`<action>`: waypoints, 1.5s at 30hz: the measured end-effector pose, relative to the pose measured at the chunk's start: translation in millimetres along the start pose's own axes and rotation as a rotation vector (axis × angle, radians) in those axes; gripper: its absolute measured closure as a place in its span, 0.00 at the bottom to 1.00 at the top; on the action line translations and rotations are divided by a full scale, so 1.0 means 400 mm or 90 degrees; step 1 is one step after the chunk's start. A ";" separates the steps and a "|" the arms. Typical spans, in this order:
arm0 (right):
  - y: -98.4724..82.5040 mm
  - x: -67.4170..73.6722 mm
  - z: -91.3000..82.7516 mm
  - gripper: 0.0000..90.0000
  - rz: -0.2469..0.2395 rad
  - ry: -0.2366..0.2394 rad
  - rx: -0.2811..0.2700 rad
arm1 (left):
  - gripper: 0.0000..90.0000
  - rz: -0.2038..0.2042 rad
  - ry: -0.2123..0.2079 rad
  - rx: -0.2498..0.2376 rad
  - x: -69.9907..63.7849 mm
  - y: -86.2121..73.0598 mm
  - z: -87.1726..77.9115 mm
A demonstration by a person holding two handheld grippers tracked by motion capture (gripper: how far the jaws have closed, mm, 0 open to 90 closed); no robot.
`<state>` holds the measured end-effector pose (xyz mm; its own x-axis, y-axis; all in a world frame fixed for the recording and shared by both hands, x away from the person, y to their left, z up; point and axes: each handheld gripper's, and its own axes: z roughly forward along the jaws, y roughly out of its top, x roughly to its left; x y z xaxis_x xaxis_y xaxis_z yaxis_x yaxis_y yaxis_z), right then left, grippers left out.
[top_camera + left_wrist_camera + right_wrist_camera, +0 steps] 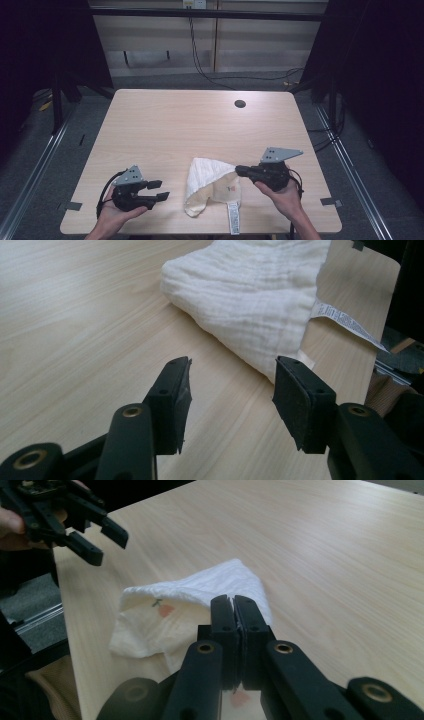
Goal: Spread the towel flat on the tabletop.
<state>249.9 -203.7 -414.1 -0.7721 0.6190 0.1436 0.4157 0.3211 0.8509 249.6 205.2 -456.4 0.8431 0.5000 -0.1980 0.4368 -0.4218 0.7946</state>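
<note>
Cloth: a white muslin cloth (210, 182) is seen half folded on the near part of the table (165, 120), between the two grippers, its care label (233, 218) trailing toward the front edge.
Right gripper: the right gripper (234, 611) is clenched on an edge of the cloth, a thin layer pinched between the pads; in the high view the gripper (241, 171) is seen at the cloth's right corner, with that side raised off the wood.
Left gripper: the left gripper (231, 385) is released, jaws apart with only bare table between them, the cloth's near fold lying just ahead.
Step in hand: a fold-over is judged to be under way, the right side being carried across.
How it is done well: the pinched edge is best kept taut and low, so no layer slips out.
Support: the free corner is best pinned or gripped by the left gripper before the flap is laid.
Risk: a bunched, crooked fold is likely if the cloth is dragged.
</note>
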 end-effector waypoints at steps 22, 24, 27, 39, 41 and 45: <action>-0.071 -0.130 -0.146 0.98 0.087 -0.104 -0.048 | 0.74 0.089 -0.083 0.010 -0.072 0.083 0.084; -0.088 -0.134 -0.138 0.98 0.095 -0.106 -0.040 | 0.78 0.085 -0.098 0.017 -0.076 0.091 0.118; -0.103 -0.139 -0.131 0.98 0.103 -0.102 -0.040 | 0.82 0.078 -0.106 0.022 -0.083 0.094 0.148; -0.104 -0.129 -0.117 0.98 0.094 -0.092 -0.035 | 0.65 0.044 -0.131 -0.004 -0.115 0.044 0.192; -0.104 -0.127 -0.110 0.98 0.091 -0.088 -0.030 | 0.62 0.033 -0.127 0.001 -0.116 0.039 0.205; -0.104 -0.126 -0.105 0.98 0.092 -0.080 -0.029 | 0.59 0.033 -0.116 0.017 -0.113 0.039 0.219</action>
<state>251.2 -278.2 -435.6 -0.6383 0.7422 0.2042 0.4935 0.1910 0.8485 245.6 109.7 -485.3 0.9066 0.3324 -0.2599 0.3973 -0.4651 0.7911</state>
